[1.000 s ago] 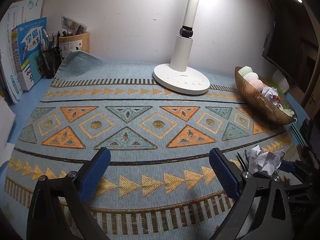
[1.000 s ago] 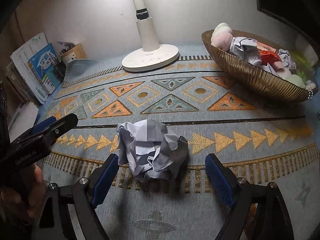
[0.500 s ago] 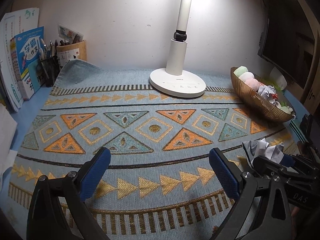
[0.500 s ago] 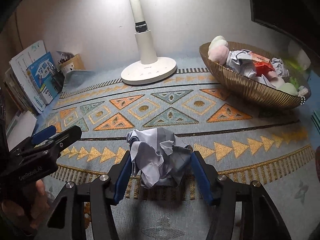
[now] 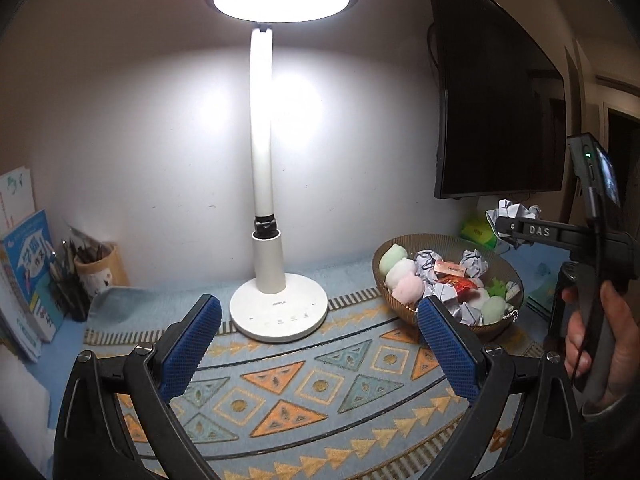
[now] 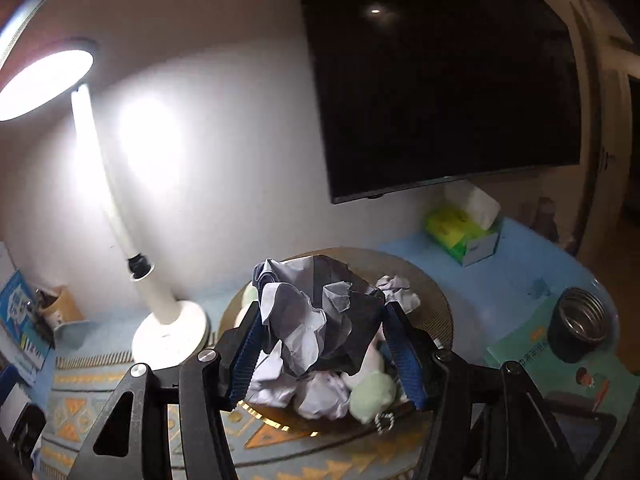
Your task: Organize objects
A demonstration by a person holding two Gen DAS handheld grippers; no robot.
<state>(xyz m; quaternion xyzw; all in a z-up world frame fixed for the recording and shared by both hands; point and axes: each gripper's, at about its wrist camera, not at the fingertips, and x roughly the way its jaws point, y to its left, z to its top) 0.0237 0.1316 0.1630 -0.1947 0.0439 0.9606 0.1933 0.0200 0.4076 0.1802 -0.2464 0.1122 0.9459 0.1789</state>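
Observation:
My right gripper (image 6: 324, 344) is shut on a crumpled ball of white paper (image 6: 316, 316) and holds it in the air above the gold ribbed bowl (image 6: 434, 300). In the left wrist view the same paper ball (image 5: 514, 213) sits in the right gripper (image 5: 505, 227), high over the bowl (image 5: 502, 322), which holds several paper balls, soft pastel balls and a red packet. My left gripper (image 5: 318, 338) is open and empty, raised above the patterned mat (image 5: 304, 392).
A white desk lamp (image 5: 278, 312) stands lit at the back centre. Books (image 5: 24, 292) and a pen holder (image 5: 98, 270) are at the left. A dark monitor (image 6: 436, 80) hangs behind the bowl. A tissue box (image 6: 464, 232) and a metal cup (image 6: 580, 330) stand at the right.
My right gripper closed on the paper ball, lifted it off the mat and carried it right, above the bowl. My left gripper rose and tilted up, still open.

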